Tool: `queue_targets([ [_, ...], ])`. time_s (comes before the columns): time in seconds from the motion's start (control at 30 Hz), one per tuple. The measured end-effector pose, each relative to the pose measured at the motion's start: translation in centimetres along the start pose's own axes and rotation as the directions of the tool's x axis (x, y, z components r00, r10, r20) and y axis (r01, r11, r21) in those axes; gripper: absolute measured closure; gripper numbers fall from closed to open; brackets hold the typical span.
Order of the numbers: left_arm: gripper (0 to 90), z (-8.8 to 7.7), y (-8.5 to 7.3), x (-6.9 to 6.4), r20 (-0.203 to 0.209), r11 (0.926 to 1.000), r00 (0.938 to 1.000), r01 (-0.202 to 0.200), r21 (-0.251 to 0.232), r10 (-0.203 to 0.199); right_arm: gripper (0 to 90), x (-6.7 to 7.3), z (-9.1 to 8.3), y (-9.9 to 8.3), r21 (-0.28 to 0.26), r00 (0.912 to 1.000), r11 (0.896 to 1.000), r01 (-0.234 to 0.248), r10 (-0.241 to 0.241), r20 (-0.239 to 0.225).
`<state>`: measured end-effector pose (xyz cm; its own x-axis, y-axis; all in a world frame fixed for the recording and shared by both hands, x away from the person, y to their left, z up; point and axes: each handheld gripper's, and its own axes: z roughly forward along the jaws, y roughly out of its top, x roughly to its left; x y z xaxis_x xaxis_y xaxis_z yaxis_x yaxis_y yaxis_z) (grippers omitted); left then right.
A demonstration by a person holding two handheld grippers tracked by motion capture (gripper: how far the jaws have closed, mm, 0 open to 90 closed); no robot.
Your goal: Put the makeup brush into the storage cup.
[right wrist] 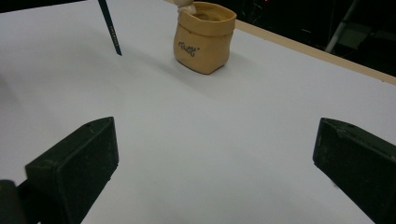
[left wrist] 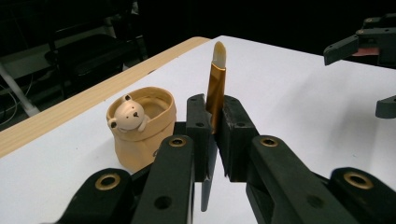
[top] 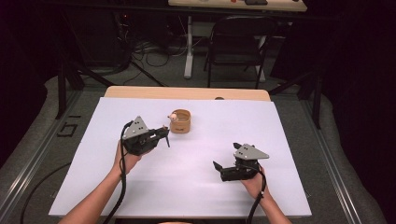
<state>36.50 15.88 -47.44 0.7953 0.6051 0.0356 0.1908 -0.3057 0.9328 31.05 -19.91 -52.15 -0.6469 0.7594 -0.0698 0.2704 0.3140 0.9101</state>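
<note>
Left tongs [left wrist: 212, 140] clamped on brush [left wrist: 216, 86], lifted, bristles up; bear pot [left wrist: 142, 130] at its 10 o'clock, brush not yet in. Right tongs [right wrist: 210, 158] wide open, empty.

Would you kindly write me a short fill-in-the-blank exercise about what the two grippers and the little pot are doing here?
1. The left gripper is shut on a ____ with a gold ferrule.
2. On the rim of the tan pot sits a small ____ figure.
3. The right gripper has its jaws ____ with nothing between them.
4. The pot stands on a ____ sheet.

Missing words: brush; bear; open; white
</note>
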Motion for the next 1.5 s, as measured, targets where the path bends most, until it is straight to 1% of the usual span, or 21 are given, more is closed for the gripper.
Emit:
queue_targets([
  [0.1, 83.6, -0.1, 0.2, 0.0, -0.001, 1.0000, 1.0000, 0.000, 0.001, 0.000, 0.0, -0.3, -0.5, -0.4, -0.014, 0.9998, 1.000, 0.001, 0.000, 0.022],
  [0.2, 83.7, 0.0, 0.3, 0.1, -0.004, 1.0000, 1.0000, -0.003, 0.001, 0.003, 0.0, -0.5, -1.0, -0.8, -0.008, 0.9993, 1.000, -0.005, 0.005, 0.038],
  [0.27, 83.6, 0.0, 0.4, 0.2, -0.002, 1.0000, 1.0000, -0.003, 0.002, 0.003, 0.0, -0.7, -1.2, -0.9, -0.010, 0.9991, 1.000, -0.009, 0.009, 0.041],
  [0.3, 83.6, 0.0, 0.5, 0.2, -0.007, 1.0000, 1.0000, -0.003, 0.001, 0.003, 0.0, -0.8, -1.3, -0.9, -0.007, 0.9990, 1.000, -0.009, 0.010, 0.043],
  [0.4, 83.7, 0.1, 0.9, 0.2, -0.003, 0.9999, 0.9999, -0.010, 0.003, 0.010, 0.0, -0.9, -1.1, -0.9, -0.014, 0.9990, 1.000, -0.015, 0.016, 0.043],
  [0.53, 83.6, 0.2, 1.5, 0.3, -0.004, 0.9998, 0.9998, -0.020, 0.000, 0.020, 0.0, -0.9, -0.7, -1.0, 0.009, 0.9993, 1.000, -0.009, 0.009, 0.035],
  [0.67, 83.5, 0.4, 2.1, 0.6, -0.004, 0.9997, 0.9997, -0.023, 0.000, 0.023, 0.0, -0.9, -0.7, -0.9, 0.005, 0.9993, 1.000, -0.001, 0.001, 0.037],
  [0.87, 83.5, 0.8, 2.5, 1.0, -0.005, 0.9997, 0.9997, -0.023, 0.004, 0.023, 0.0, -1.0, -0.8, -0.9, 0.003, 0.9990, 1.000, 0.001, -0.001, 0.045],
  [0.93, 83.5, 0.9, 2.6, 1.1, -0.002, 0.9999, 0.9998, -0.017, 0.002, 0.017, 0.0, -1.1, -0.8, -0.9, 0.005, 0.9990, 1.000, -0.002, 0.002, 0.045],
  [1.07, 83.5, 1.0, 2.9, 1.3, -0.003, 0.9998, 0.9998, -0.021, 0.007, 0.021, 0.0, -1.1, -0.8, -0.9, 0.003, 0.9986, 1.000, 0.005, -0.005, 0.053],
  [1.27, 83.5, 1.2, 3.4, 1.7, -0.004, 0.9998, 0.9998, -0.021, 0.001, 0.021, 0.1, -1.1, -0.9, -0.8, 0.002, 0.9983, 1.000, 0.008, -0.008, 0.058],
  [1.5, 83.4, 1.5, 4.1, 1.9, -0.007, 0.9995, 0.9995, -0.031, 0.006, 0.031, 0.1, -1.2, -0.9, -0.8, 0.005, 0.9980, 1.000, 0.011, -0.011, 0.062],
])
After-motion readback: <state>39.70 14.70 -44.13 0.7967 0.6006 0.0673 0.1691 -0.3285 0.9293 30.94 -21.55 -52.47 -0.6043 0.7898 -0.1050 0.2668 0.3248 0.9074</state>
